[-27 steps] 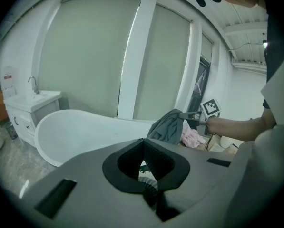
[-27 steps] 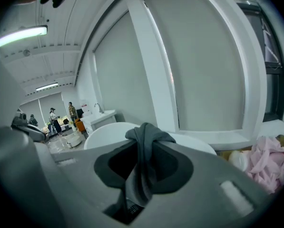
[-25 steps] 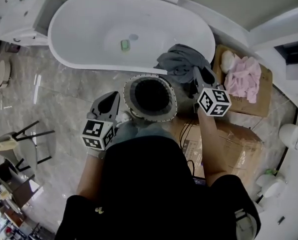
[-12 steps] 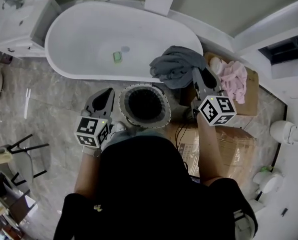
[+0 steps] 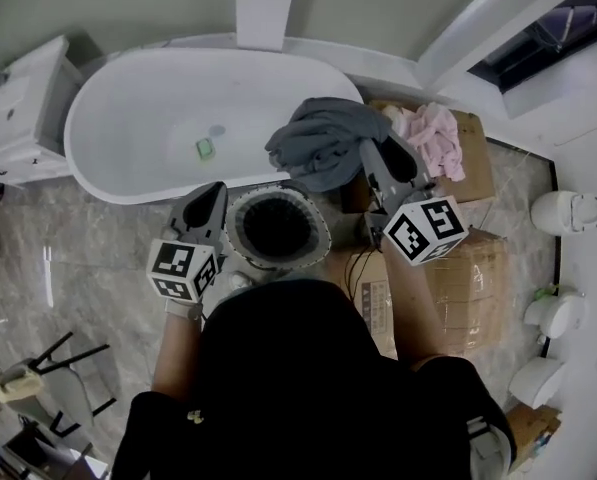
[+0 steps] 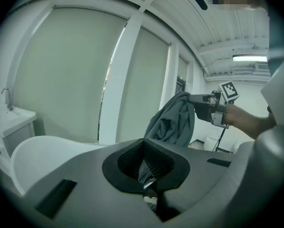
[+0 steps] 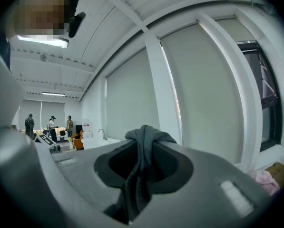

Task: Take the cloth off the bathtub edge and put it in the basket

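Cloth (image 5: 318, 143), dark grey, crumpled, in limp folds from right tool (image 5: 375, 163)

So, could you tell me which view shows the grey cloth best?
The left gripper view: the cloth hangs side-on from the right gripper. The head view shows it bunched from above; the right gripper view only a pinched fold.

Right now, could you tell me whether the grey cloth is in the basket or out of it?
Out. The cloth hangs from the right gripper, clamped in its jaws, beside the basket, whose dark inside looks empty.
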A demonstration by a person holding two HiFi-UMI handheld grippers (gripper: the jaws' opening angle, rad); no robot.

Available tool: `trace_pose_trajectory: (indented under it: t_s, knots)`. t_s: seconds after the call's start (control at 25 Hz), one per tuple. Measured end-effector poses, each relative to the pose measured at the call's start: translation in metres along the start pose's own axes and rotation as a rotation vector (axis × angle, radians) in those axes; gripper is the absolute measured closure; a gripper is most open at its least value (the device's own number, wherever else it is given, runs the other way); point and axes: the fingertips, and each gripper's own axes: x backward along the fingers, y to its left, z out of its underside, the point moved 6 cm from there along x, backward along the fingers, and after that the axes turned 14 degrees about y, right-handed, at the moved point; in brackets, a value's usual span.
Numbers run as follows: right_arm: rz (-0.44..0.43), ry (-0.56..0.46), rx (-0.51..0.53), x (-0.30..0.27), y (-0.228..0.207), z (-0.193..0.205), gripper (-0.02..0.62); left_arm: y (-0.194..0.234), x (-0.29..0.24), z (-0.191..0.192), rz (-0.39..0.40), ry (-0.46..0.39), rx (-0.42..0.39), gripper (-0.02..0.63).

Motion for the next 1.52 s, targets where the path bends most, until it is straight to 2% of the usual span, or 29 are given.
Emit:
trace_pose_trajectory:
  t_s: [0.28, 0.6, 0.92, 1.16, 1.52]
  knots:
    - [0.072, -0.075, 0.025, 0.062, 0.016, -0.021, 0.514, -0.033, -0.024, -0.031, 0.153, -0.028, -0.113, 0.592]
    - [0.163, -0.099, -0.016, 0.122, 0.03, -0.013, 0.514, -0.073, -0.051, -0.044, 0.307, -0.022, -0.195, 0.592]
    - [0.245, -0.08, -0.044, 0.168, 0.053, 0.005, 0.514, -0.112, -0.058, -0.04, 0.419, -0.001, -0.244, 0.592]
    - [0.271, -0.037, -0.078, 0.178, 0.066, 0.028, 0.514, -0.123, -0.055, -0.028, 0.458, 0.019, -0.255, 0.592]
    - [0.262, 0.047, -0.138, 0.168, 0.075, 0.068, 0.512, -0.119, -0.048, -0.009, 0.458, 0.05, -0.244, 0.592]
